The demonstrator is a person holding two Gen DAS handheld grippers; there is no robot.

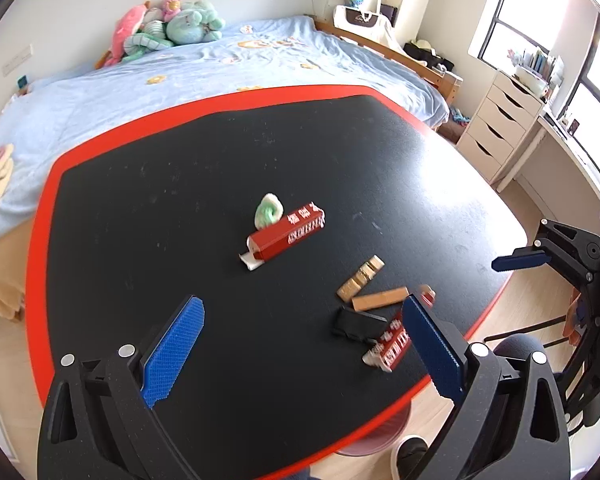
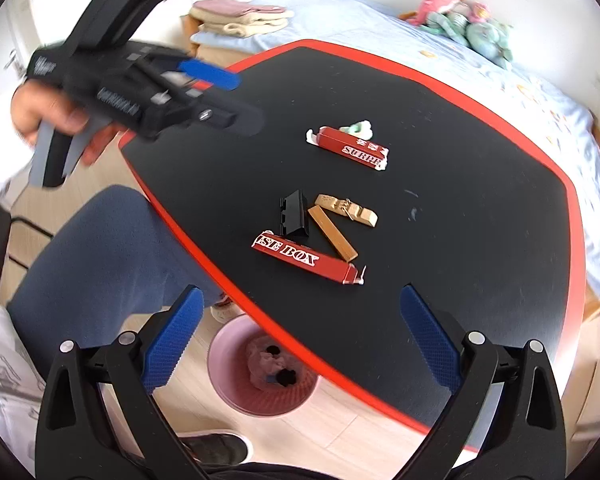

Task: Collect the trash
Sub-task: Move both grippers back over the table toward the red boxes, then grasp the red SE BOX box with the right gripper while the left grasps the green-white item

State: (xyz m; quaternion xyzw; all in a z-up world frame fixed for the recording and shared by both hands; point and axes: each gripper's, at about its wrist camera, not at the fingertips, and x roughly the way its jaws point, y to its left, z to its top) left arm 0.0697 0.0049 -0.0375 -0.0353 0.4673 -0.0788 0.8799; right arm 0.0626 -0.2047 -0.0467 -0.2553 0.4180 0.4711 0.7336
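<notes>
Trash lies on the black table [image 1: 180, 200] [image 2: 480, 280]: a far red box [image 1: 286, 234] [image 2: 354, 148] with a green-white wad [image 1: 268, 210] [image 2: 360, 128] behind it, a near red box [image 1: 392, 346] [image 2: 306, 258], a black piece [image 1: 354, 322] [image 2: 294, 214], a gold wrapper [image 1: 360, 278] [image 2: 346, 208] and a tan strip [image 1: 380, 298] [image 2: 332, 232]. My left gripper [image 1: 304, 348] is open and empty above the near table. My right gripper [image 2: 300, 336] is open and empty over the table's near edge. A pink bin [image 2: 260, 364] stands on the floor below.
The table has a red rim [image 1: 40, 240]. A bed with a blue cover [image 1: 140, 92] lies behind it, with plush toys [image 1: 168, 26]. White drawers [image 1: 496, 128] stand at the right. The person's leg [image 2: 92, 264] is beside the table.
</notes>
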